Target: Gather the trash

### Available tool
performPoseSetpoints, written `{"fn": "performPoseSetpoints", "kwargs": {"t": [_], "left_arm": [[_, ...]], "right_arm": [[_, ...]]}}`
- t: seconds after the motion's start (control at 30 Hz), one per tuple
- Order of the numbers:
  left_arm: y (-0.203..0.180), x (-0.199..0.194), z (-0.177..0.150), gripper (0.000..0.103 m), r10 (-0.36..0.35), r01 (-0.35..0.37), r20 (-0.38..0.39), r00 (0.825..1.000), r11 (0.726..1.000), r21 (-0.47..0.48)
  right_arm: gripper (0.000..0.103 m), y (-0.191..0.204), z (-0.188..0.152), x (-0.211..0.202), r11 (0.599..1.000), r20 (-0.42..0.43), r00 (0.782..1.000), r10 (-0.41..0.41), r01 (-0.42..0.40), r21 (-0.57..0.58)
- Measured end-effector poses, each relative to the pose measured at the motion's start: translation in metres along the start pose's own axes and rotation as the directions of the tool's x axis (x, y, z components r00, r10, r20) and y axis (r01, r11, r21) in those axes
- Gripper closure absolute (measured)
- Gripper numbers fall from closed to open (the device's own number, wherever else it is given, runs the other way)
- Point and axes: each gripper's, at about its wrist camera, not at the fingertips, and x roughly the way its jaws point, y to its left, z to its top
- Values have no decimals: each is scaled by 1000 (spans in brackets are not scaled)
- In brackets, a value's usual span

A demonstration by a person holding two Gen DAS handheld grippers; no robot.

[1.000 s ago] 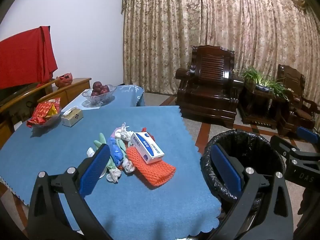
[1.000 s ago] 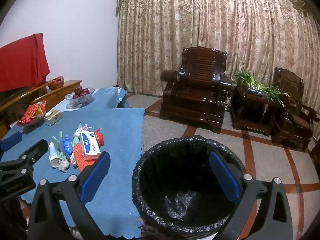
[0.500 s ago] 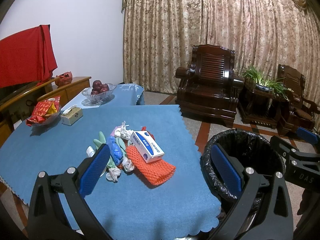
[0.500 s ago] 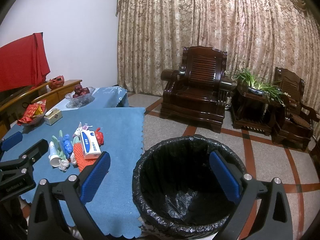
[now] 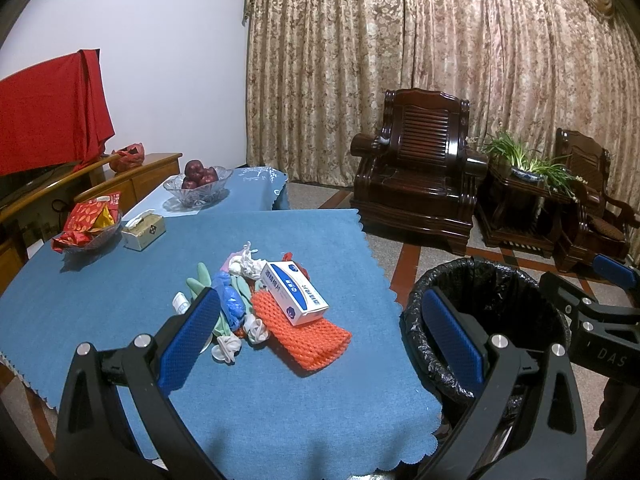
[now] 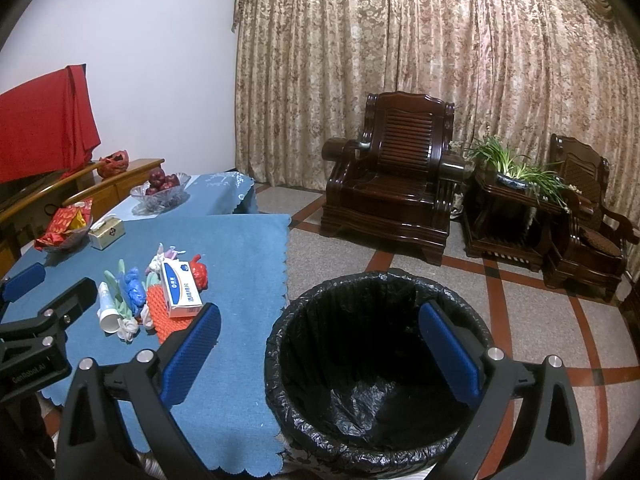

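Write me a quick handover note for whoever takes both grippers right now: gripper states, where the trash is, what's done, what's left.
Left gripper: open, empty, above the table's near edge.
Right gripper: open, empty, over the bin.
Trash pile mid-table on the blue cloth: white box on orange netting, gloves, small scraps.
Bin beside the table, black liner, looks empty.
Done: nothing binned.
Left: the whole pile.

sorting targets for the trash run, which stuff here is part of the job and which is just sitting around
Job:
white box
orange net
blue wrapper
white cup
red bag
bin

Just there:
apple bowl
snack bowl
tissue box
armchair
plant
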Motion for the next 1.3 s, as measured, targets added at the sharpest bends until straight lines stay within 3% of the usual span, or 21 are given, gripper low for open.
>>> {"fn": "performPoseSetpoints", "kwargs": {"t": [1.3], "left_arm": [[0, -1, 1, 5, 0, 0, -4, 1000, 1000, -2]], "right_arm": [[6, -1, 1, 0, 1000, -7, 1000, 3, -3, -1]]}}
